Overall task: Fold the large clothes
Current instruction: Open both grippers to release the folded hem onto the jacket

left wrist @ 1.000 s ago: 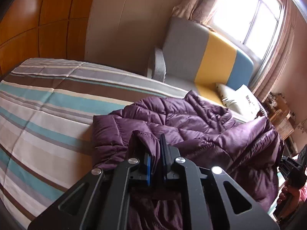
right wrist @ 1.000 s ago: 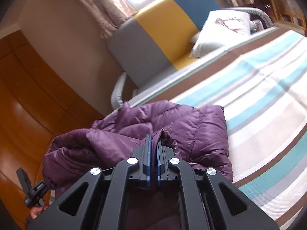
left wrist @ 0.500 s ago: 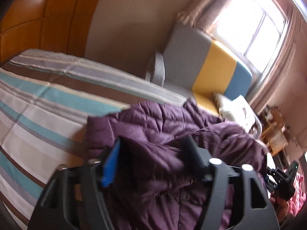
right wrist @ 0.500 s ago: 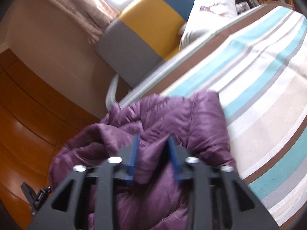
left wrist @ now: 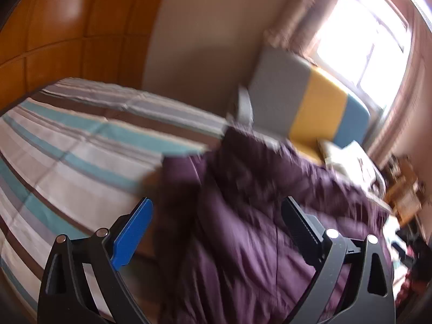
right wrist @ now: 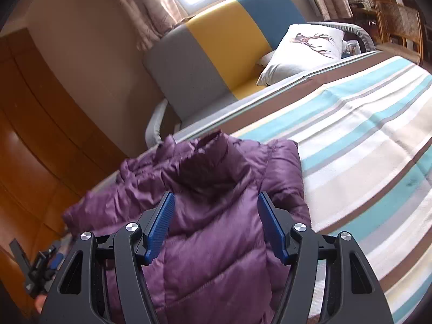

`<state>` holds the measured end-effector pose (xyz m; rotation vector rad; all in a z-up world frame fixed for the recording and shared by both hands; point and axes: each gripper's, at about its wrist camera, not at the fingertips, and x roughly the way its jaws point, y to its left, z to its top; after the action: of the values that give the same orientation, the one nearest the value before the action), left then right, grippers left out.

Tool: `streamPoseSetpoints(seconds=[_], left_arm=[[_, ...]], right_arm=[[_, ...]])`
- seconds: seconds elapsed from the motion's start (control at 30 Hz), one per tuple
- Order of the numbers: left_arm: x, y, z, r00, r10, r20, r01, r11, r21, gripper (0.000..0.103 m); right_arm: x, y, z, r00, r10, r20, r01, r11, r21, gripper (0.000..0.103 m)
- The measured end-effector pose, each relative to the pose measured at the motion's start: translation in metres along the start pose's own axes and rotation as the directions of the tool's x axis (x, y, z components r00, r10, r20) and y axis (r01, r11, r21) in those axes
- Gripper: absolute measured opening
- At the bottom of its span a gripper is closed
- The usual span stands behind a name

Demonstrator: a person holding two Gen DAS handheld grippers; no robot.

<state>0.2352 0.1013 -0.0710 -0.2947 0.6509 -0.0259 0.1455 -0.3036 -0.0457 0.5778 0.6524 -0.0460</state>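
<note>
A purple puffer jacket [left wrist: 243,216] lies bunched on the striped bed [left wrist: 67,162]. My left gripper [left wrist: 218,216] is wide open above the jacket's left part, holding nothing; this view is motion-blurred. In the right wrist view the jacket [right wrist: 216,183] lies folded over itself near the bed's [right wrist: 364,140] edge. My right gripper [right wrist: 216,210] is open just above the jacket's top layer, with its blue pads [right wrist: 159,226] apart on either side of a raised fold. The left gripper [right wrist: 37,267] shows at the lower left of that view.
A grey, yellow and blue sofa [right wrist: 221,48] stands beyond the bed under a bright window, with a white deer-print pillow [right wrist: 305,48] on it. Orange wood panelling [left wrist: 67,27] lines the wall. Wicker furniture [right wrist: 399,19] stands at the far right.
Both grippers were shut on jacket folds a second ago. Both have opened and let the jacket drop onto the bed. The left gripper has pulled up and away quickly.
</note>
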Motion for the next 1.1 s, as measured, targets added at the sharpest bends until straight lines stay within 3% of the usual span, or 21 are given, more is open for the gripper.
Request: streamPoseSetpoints(seconds=[0.17, 0.47, 0.5, 0.57, 0.67, 0.73, 0.8, 0.93, 1.1], left_arm=[[0.003, -0.001, -0.022, 0.998, 0.018, -0.056, -0.015, 0.998, 0.053, 0.096], [-0.007, 0.001, -0.043, 0.995, -0.047, -0.089, 0.053, 0.997, 0.063, 0.095], [-0.007, 0.001, -0.047, 0.994, -0.052, -0.098, 0.059, 0.996, 0.068, 0.095], [-0.003, 0.002, -0.052, 0.989, -0.068, -0.130, 0.077, 0.995, 0.064, 0.089], [0.002, -0.001, -0.055, 0.982, -0.104, -0.157, 0.114, 0.992, 0.056, 0.067], [0.005, -0.008, -0.057, 0.975, -0.120, -0.189, 0.136, 0.988, 0.076, 0.051], [0.002, -0.013, -0.057, 0.968, -0.139, -0.208, 0.163, 0.981, 0.105, 0.036], [-0.015, -0.016, -0.061, 0.960, -0.169, -0.223, 0.206, 0.966, 0.155, 0.016], [-0.044, -0.015, -0.071, 0.947, -0.213, -0.241, 0.257, 0.951, 0.170, 0.013]], right_arm=[[-0.005, 0.003, -0.010, 0.995, -0.101, 0.004, 0.101, 0.991, -0.086, 0.064], [-0.017, -0.015, -0.034, 0.992, -0.114, -0.050, 0.109, 0.990, -0.094, 0.064], [-0.018, -0.018, -0.038, 0.991, -0.122, -0.059, 0.116, 0.989, -0.093, 0.068], [-0.019, -0.025, -0.044, 0.990, -0.123, -0.075, 0.118, 0.990, -0.072, 0.072], [-0.010, -0.033, -0.051, 0.990, -0.066, -0.127, 0.066, 0.998, -0.002, 0.070], [-0.003, -0.038, -0.053, 0.986, 0.010, -0.165, -0.002, 0.999, 0.049, 0.038], [-0.003, -0.035, -0.055, 0.982, 0.048, -0.181, -0.040, 0.998, 0.043, 0.021], [-0.013, -0.029, -0.055, 0.982, 0.036, -0.187, -0.038, 0.999, -0.007, 0.011], [-0.038, -0.035, -0.058, 0.979, 0.057, -0.198, -0.057, 0.998, 0.005, 0.010]])
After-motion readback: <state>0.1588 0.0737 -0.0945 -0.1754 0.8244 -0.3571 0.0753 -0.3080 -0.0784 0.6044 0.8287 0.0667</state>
